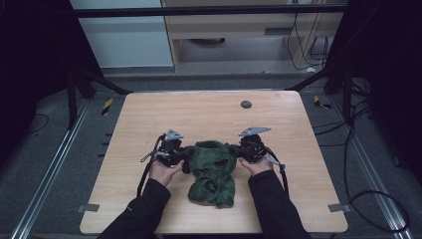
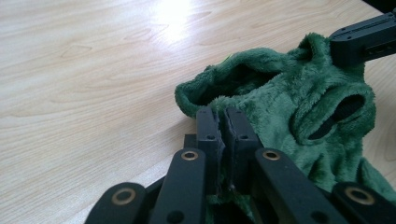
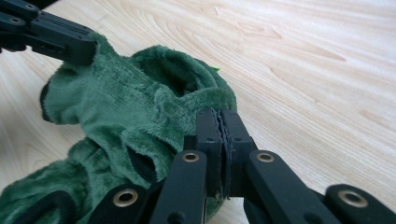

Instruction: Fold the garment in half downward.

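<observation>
The left gripper [image 1: 185, 158] and the right gripper [image 1: 238, 152] each pinch the fuzzy green garment [image 1: 214, 172] on the worktop [image 1: 209, 112], jaws squeezed tight.

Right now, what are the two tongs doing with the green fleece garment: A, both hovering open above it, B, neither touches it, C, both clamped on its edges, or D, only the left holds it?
C: the left tongs and right tongs each have their jaws shut on the green fleece garment, one at each side.
</observation>
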Available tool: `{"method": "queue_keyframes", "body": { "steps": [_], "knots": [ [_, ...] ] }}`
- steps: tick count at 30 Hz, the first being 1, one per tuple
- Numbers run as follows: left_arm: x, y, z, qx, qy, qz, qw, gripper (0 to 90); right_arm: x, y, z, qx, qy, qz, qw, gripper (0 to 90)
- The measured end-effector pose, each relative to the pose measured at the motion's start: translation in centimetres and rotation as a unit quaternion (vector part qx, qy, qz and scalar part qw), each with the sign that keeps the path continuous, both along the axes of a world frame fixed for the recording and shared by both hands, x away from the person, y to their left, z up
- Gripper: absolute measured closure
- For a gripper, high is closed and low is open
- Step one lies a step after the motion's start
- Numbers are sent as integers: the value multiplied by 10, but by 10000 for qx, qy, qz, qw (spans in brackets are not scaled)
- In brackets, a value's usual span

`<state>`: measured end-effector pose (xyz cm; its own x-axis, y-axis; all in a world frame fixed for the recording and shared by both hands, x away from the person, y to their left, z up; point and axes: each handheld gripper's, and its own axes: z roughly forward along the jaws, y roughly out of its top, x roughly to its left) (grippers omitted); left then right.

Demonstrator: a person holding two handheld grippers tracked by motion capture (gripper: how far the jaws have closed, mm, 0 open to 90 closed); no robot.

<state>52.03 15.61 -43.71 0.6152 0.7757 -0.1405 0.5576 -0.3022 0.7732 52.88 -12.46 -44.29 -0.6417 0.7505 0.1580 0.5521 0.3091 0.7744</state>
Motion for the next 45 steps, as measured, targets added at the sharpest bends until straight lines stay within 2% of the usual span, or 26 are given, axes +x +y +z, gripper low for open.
{"method": "queue_keyframes", "body": {
  "steps": [5,9,17,23,36,45],
  "knots": [
    [-6,2,10,-93,-93,-46,9999,859,-7,-2,8,72,-141,88,9998,880],
    [-15,3,17,-84,-209,-134,9997,859,-12,-3,13,88,-205,148,9996,879],
    [-25,4,26,-119,-311,-240,9992,858,-21,-2,22,108,-363,244,9990,879],
    [-31,6,26,-98,-302,-269,9991,859,-27,-3,25,55,-418,298,9987,879],
    [-56,6,26,-8,-302,-512,9982,858,-51,-3,24,-26,-452,484,9978,878],
    [-73,12,19,1,-174,-583,9981,858,-70,-8,17,41,-378,580,9976,877]
  ]
}}
